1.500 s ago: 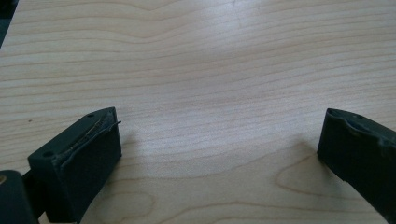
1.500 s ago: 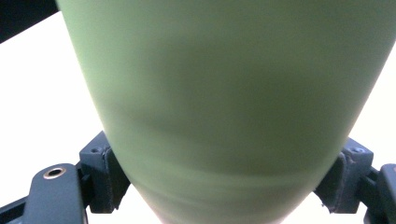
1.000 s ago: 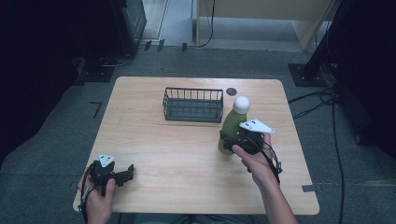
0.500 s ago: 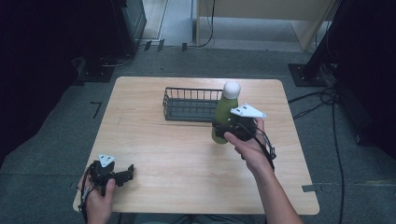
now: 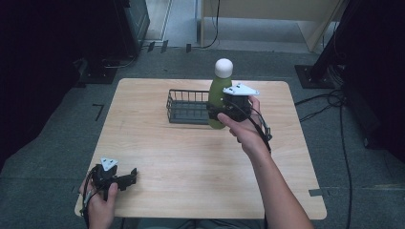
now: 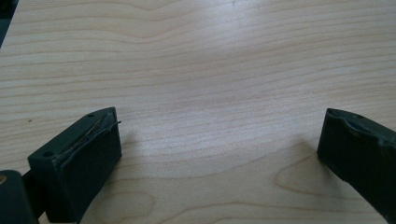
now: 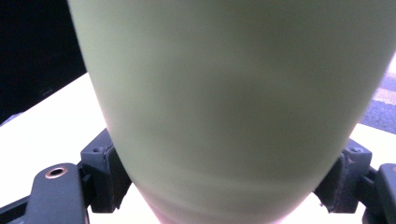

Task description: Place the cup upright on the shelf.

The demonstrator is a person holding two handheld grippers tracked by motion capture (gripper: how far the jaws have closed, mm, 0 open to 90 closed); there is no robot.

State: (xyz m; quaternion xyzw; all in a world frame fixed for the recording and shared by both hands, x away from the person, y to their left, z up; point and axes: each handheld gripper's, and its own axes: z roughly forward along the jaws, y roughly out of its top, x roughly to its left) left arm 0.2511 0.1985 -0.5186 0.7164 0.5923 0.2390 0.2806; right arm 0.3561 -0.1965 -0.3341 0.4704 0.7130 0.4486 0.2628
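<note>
A wooden table seen from above, with a person's forearms entering from the near edge.

Nearest, at the table's front left corner, the left hand rests holding the left gripper low over the wood. In the left gripper view its two black jaws stand wide apart, with bare wood grain between them; nothing is held, and the pads sit close above the tabletop.

Farther in, toward the right, the right arm reaches forward across the table. The right hand carries the right gripper, a grey three-cornered plate on top and a cable trailing back along the wrist. Its jaws are clamped on the lower body of a green bottle with a white rounded cap. In the right gripper view the bottle looms close, and a black pad presses against each flank near its base. The bottle stands upright and is lifted off the table, at the right end of a dark wire basket. From above, its base overlaps the basket's right end; whether it is over the basket or just beside it cannot be told.

The basket sits toward the far middle of the table. Beyond the far edge lies grey floor.
</note>
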